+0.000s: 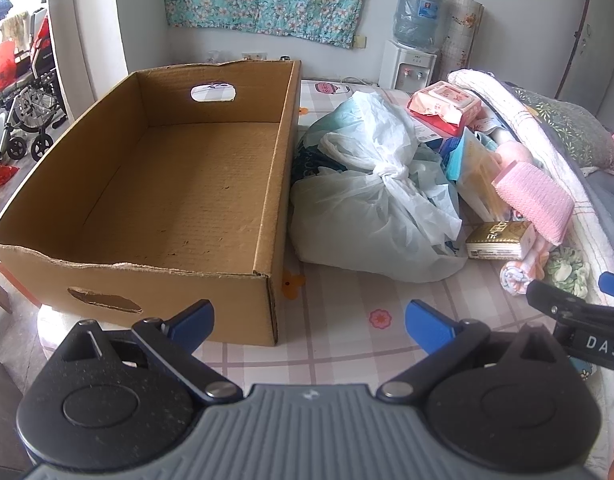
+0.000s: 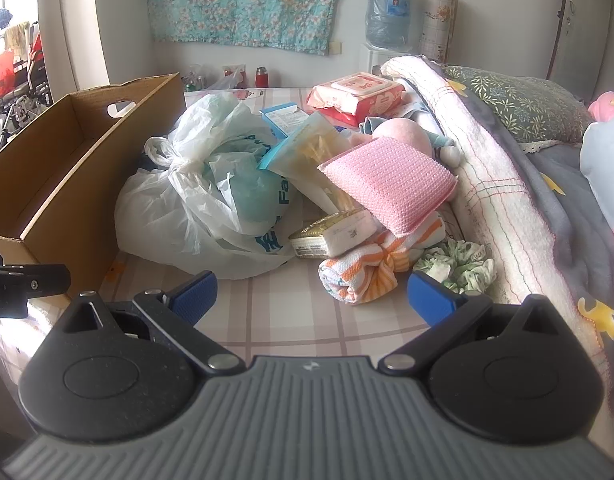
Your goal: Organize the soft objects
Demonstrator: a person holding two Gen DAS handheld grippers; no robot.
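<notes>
An empty cardboard box (image 1: 155, 184) (image 2: 59, 168) sits on the bed at the left. Beside it lies a knotted white plastic bag (image 1: 371, 200) (image 2: 211, 200). Right of the bag is a pile: a pink sponge pad (image 1: 535, 204) (image 2: 391, 184), a gold tissue pack (image 1: 499, 240) (image 2: 331, 232), an orange-striped rolled towel (image 2: 363, 268) (image 1: 523, 272), a green scrunchie (image 2: 455, 266) (image 1: 567, 270) and a pink wipes pack (image 1: 443, 104) (image 2: 355, 92). My left gripper (image 1: 309, 320) is open near the box's front corner. My right gripper (image 2: 311, 296) is open, just short of the towel.
A folded white blanket (image 2: 491, 176) and grey quilt (image 2: 579, 216) run along the right. A water dispenser (image 1: 411, 40) stands at the back wall, and a wheelchair (image 1: 23, 112) is at the far left. Checked sheet (image 1: 347, 344) lies bare in front of the grippers.
</notes>
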